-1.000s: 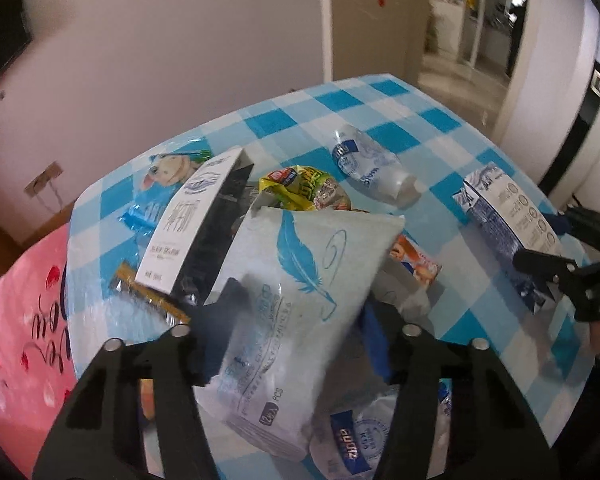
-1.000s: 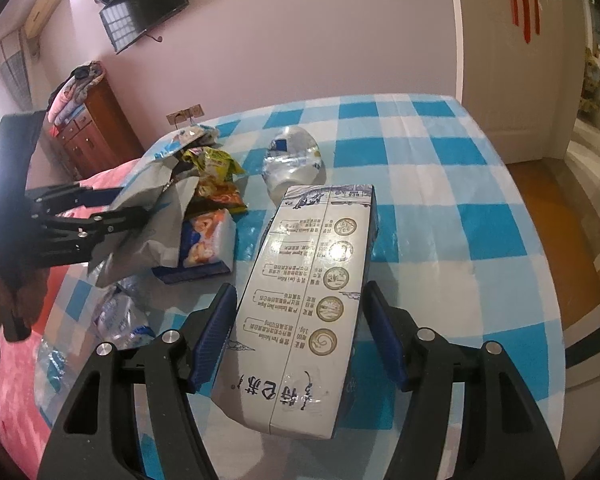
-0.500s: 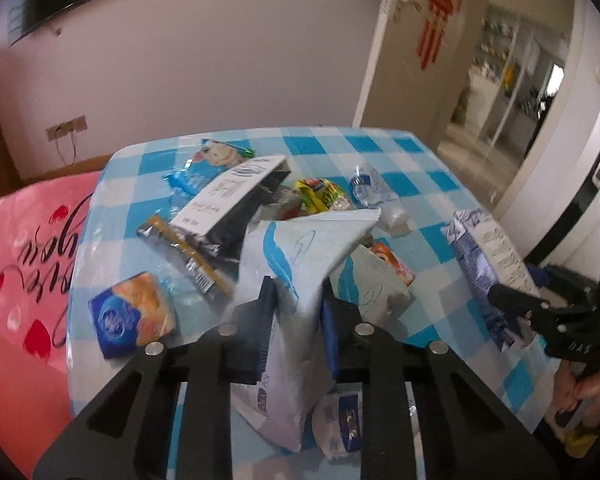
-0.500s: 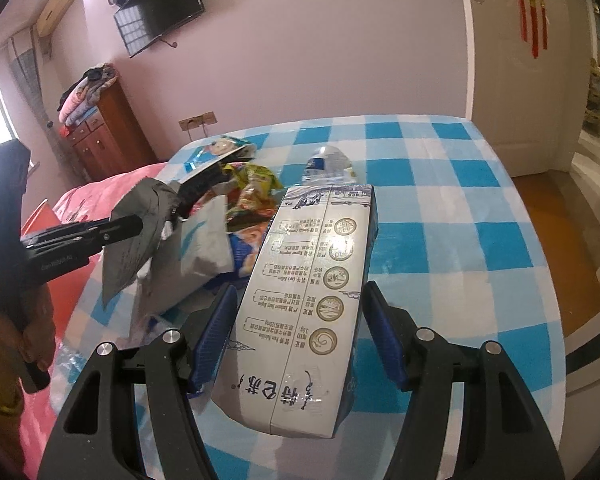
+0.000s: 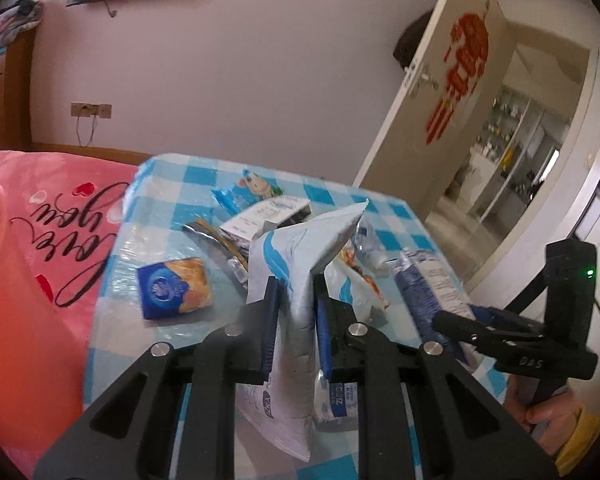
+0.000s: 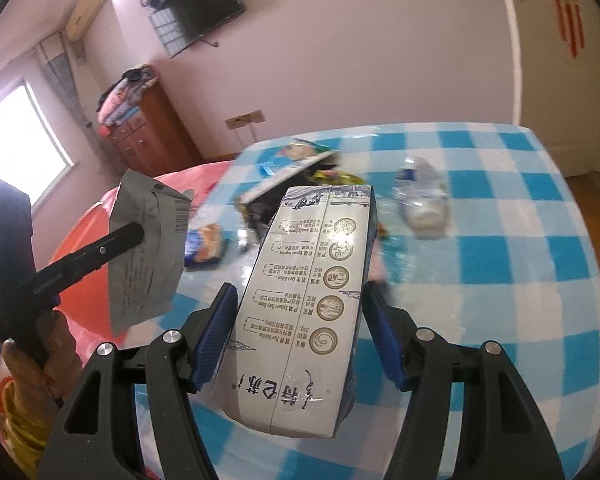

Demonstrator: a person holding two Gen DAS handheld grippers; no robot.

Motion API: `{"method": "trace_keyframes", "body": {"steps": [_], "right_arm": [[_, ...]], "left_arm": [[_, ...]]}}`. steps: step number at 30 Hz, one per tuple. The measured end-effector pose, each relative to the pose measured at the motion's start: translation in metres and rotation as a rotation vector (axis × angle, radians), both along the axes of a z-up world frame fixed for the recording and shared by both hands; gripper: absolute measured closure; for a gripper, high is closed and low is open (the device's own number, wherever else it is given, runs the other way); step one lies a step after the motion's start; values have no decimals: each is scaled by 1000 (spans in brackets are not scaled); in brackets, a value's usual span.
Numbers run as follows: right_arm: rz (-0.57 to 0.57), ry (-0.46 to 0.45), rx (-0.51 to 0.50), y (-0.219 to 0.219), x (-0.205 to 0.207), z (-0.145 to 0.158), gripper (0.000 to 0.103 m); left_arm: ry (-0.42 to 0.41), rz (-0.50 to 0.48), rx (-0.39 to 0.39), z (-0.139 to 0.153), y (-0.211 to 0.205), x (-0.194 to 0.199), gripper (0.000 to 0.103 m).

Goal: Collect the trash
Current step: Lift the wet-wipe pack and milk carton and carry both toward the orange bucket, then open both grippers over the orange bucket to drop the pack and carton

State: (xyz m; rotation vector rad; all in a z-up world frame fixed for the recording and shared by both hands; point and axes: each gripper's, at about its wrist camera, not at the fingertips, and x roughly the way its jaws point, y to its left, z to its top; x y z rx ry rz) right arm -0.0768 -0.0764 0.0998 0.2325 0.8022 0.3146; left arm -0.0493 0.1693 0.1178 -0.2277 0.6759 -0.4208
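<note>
Left tongs (image 5: 294, 316) closing, crinkled foil pouch (image 5: 296, 280) between.

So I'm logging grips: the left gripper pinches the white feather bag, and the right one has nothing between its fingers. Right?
Not quite. The left gripper does pinch the bag, but the right gripper is not bare: a milk carton sits between its fingers, as the right wrist view shows.
</note>
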Motion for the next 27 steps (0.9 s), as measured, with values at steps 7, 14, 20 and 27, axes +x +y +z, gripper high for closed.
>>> {"method": "trace_keyframes", "body": {"steps": [7,14,20,27], "right_arm": [[146,-17,59,60,18,33,38],[340,-50,123,149,40,71,38],[463,-64,141,223,59,84,38],[551,-86,131,288,71,79,38]], "left_arm": [[-50,99,-44,30,46,-21,84],[-95,251,-44,57,109,-36,84],[-89,390,-73,63,168,-50,85],[-53,462,-152,51,204,-50,84]]}}
